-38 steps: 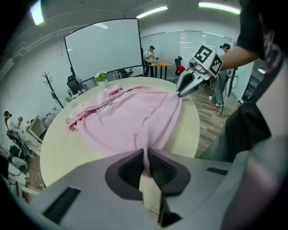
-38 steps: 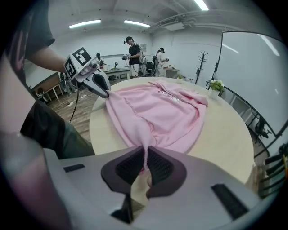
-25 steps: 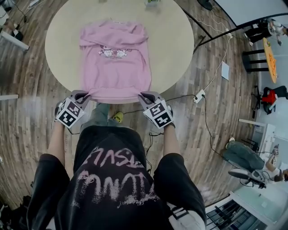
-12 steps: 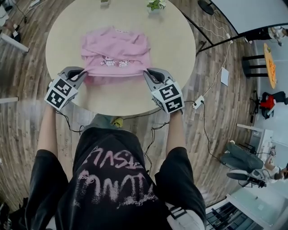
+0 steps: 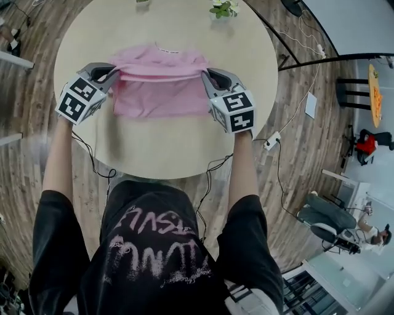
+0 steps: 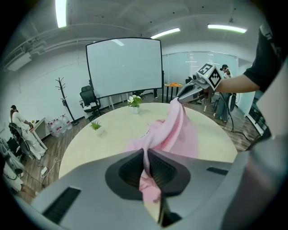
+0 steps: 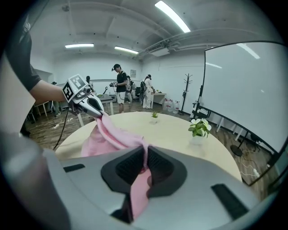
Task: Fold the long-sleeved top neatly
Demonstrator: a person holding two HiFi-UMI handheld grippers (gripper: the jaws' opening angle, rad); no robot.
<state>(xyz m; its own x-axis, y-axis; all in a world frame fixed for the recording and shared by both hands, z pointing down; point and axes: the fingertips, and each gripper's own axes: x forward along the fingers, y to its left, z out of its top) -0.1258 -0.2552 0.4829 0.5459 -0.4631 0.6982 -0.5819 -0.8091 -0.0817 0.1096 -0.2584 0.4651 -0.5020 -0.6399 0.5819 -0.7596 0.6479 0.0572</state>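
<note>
**Both jaws clamped on pink cloth above the table**

My left gripper (image 5: 114, 71) is pinched tight on one corner of the long-sleeved top (image 5: 157, 98). In the left gripper view the pink fabric runs straight down between the two dark pads, and a tail of it hangs out on my side of them. It's the same on the other hand. My right gripper (image 5: 207, 74) has its jaws closed on the opposite corner, with a strip of cloth squeezed between the pads and spilling down below them.

Between the two grips the held edge stretches in a taut line from one gripper to the other, raised off the surface. From the left gripper view the cloth climbs from my jaws up to the right gripper's tips. Below that line the rest of the top lies on the round, pale table (image 5: 184, 151), with its collar on the far side from me. The near part is doubled over, so a plain pink panel faces up.

My arms reach out over the near edge of the table, one on each side of the garment. A potted plant (image 5: 223, 8) stands at the far rim, well apart from the cloth.
</note>
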